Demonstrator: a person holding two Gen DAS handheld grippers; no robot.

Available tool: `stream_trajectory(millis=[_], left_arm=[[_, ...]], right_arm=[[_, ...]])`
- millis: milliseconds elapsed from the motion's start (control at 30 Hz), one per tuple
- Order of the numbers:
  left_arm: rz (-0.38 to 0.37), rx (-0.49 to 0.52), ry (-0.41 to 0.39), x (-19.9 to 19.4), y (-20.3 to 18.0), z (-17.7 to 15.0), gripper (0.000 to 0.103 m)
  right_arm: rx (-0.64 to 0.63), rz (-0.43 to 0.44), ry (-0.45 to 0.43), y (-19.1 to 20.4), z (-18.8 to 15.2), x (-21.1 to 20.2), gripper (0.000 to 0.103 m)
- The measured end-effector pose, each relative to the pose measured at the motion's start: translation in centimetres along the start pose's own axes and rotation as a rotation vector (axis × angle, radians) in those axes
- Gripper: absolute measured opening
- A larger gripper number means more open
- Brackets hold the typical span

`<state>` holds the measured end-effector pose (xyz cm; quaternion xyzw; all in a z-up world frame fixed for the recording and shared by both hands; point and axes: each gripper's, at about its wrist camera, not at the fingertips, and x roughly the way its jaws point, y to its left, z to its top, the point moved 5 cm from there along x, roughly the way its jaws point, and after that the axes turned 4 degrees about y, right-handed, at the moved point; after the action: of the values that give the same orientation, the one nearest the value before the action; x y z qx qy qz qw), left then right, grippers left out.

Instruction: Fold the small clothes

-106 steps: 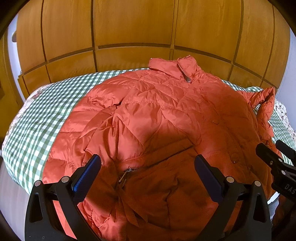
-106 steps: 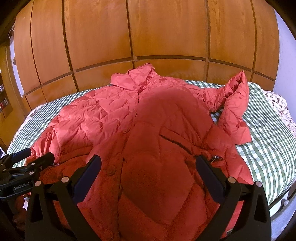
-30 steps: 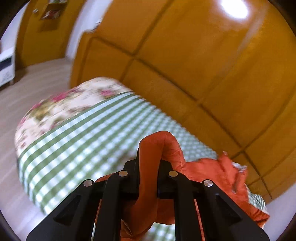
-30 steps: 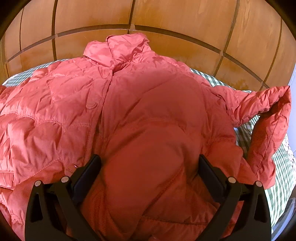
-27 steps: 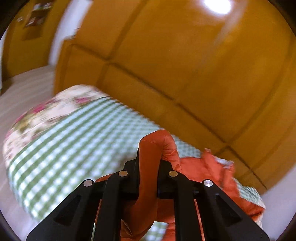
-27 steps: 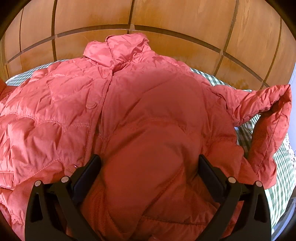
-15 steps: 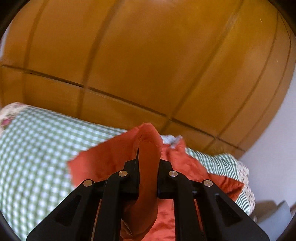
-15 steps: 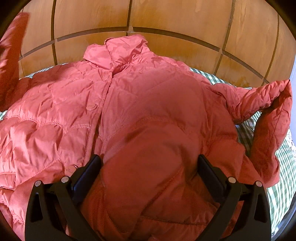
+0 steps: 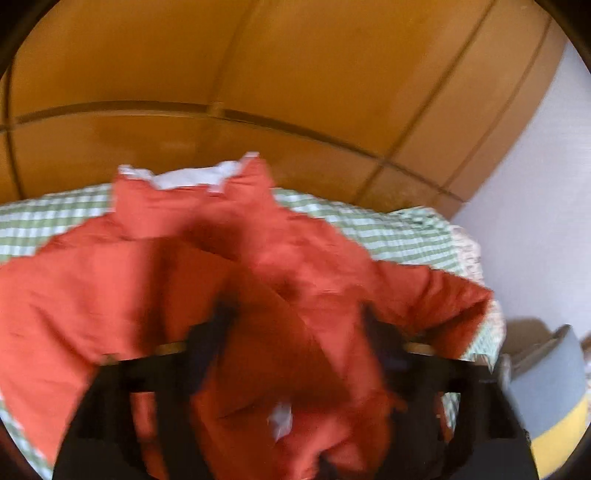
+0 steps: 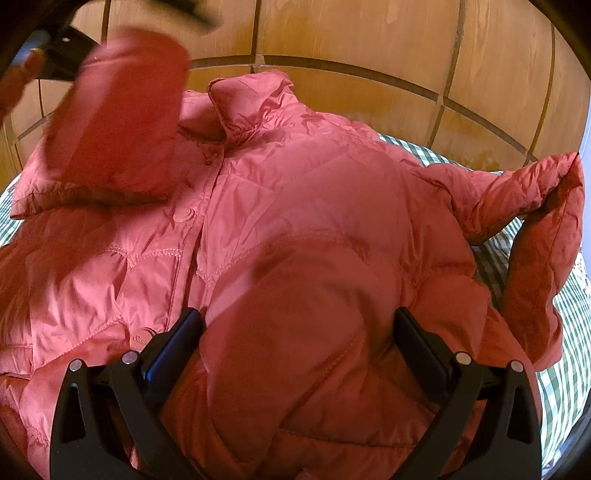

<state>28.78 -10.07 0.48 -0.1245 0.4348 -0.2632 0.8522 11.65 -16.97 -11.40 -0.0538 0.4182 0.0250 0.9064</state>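
An orange-red quilted jacket (image 10: 303, 221) lies front up on a green checked bed cover (image 10: 569, 332), collar toward the wooden wall. Its left sleeve (image 10: 125, 122) hangs folded over the left chest, still in the air. My left gripper (image 9: 299, 332) is blurred above the jacket (image 9: 110, 295); its jaws stand wide apart with the sleeve cloth dropping between them. It also shows in the right wrist view (image 10: 66, 51) at the top left. My right gripper (image 10: 299, 339) is open, low over the jacket's lower front. The right sleeve (image 10: 535, 229) lies bent at the bed's right edge.
A wooden panelled wall (image 10: 369, 33) runs behind the bed. A white wall (image 9: 535, 184) and a grey and yellow object (image 9: 546, 387) stand to the right of the bed. The bed's right edge (image 10: 565, 424) is close to the right sleeve.
My left gripper swung right over the jacket with the left sleeve and its jaws have opened, letting the sleeve go. My right gripper has stayed open in place.
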Motion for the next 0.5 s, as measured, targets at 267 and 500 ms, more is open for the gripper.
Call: stream_trajectory(millis=[267,500], left_arm=[[0.050,0.033,-0.189,-5.0,0.7,-2.6,0.091],[0.254,-0.266,-0.336,-11.0,10.2,-9.7,0.091]], right_arm=[[0.000,-0.002,-0.001,0.1,-0.1,0.0,0.101],[-0.011,-0.012,0.031,0.2,0.1,0.2,0.101]])
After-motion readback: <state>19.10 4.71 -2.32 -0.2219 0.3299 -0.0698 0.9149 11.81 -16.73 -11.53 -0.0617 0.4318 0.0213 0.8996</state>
